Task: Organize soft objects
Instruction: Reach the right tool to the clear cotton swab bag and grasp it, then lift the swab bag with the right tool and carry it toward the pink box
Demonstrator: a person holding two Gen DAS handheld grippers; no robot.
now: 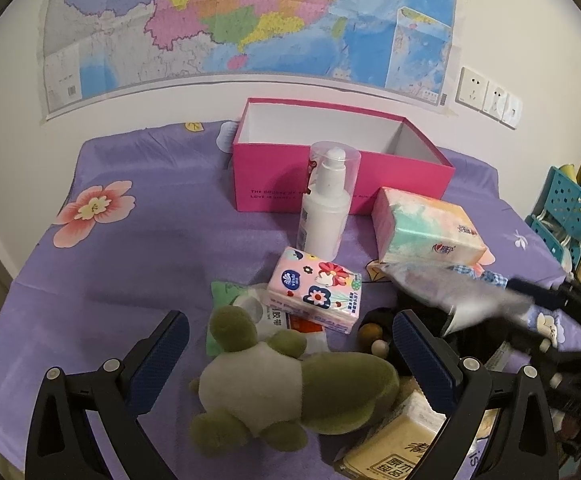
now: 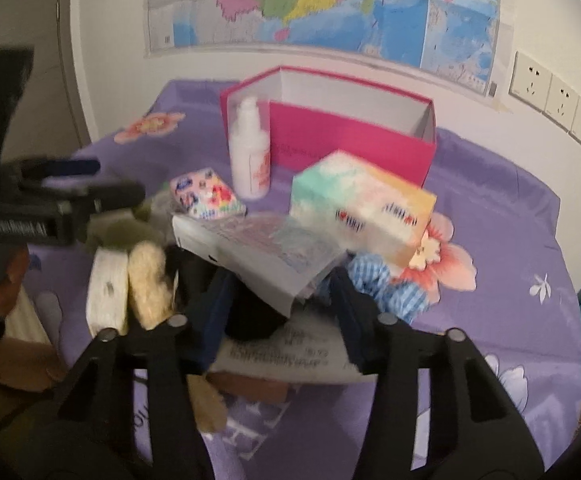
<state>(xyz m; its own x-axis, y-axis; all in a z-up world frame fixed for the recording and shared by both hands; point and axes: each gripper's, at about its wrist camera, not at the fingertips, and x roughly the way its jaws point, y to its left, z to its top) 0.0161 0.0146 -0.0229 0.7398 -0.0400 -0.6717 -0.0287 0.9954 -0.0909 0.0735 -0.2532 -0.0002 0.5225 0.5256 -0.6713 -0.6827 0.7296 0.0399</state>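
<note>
White wall, map, sockets; purple floral cloth.

Your left gripper tilts forward and down, its jaws spread as wide as they go; the blue pads stand well apart and press on nothing. Your right gripper tilts forward and down at a like angle, jaws about half closed. Its blue-lined fingers are blurred, so whether the pads press on anything cannot be told. In the right wrist view your left gripper shows at the left edge, blurred.
</note>
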